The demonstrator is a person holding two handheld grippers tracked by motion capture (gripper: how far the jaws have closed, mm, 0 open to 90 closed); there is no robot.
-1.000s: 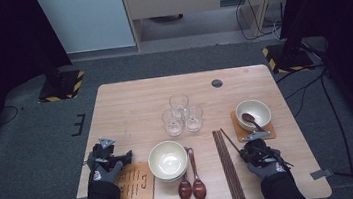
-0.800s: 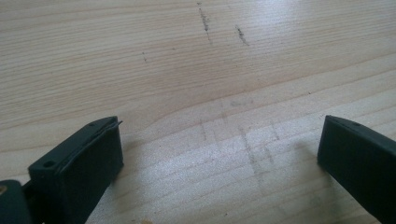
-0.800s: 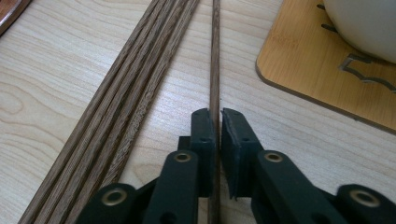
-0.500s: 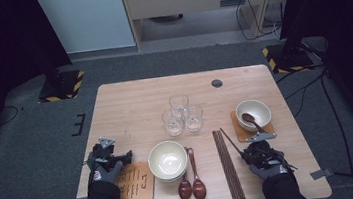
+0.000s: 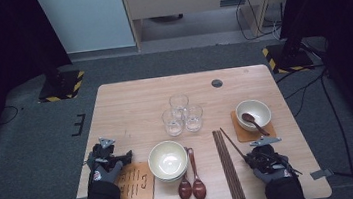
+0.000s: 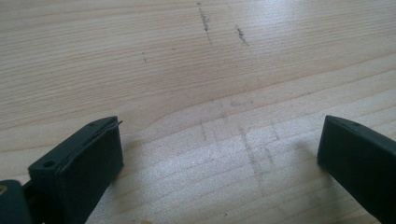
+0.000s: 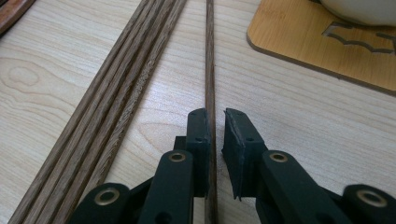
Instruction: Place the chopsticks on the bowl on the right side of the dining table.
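A single dark wooden chopstick (image 7: 209,56) lies slanted on the table (image 5: 130,110), apart from a bundle of several chopsticks (image 7: 121,93). My right gripper (image 7: 215,114) straddles its near end. The jaws have just been closing, with the stick between them. The left pad touches it and a thin gap shows at the right pad. From above, this gripper (image 5: 249,157) sits right of the bundle (image 5: 227,166), with the lone chopstick (image 5: 232,141) running up-left from it. My left gripper (image 6: 219,135) stands wide open over bare wood, near the table's left edge (image 5: 126,157).
A cream bowl (image 5: 168,160) and two brown spoons (image 5: 191,178) sit at the front centre. Three glasses (image 5: 181,114) stand mid-table. A white bowl (image 5: 253,113) holding a spoon rests on a wooden coaster (image 7: 303,42). Another coaster (image 5: 136,184) lies by my left hand.
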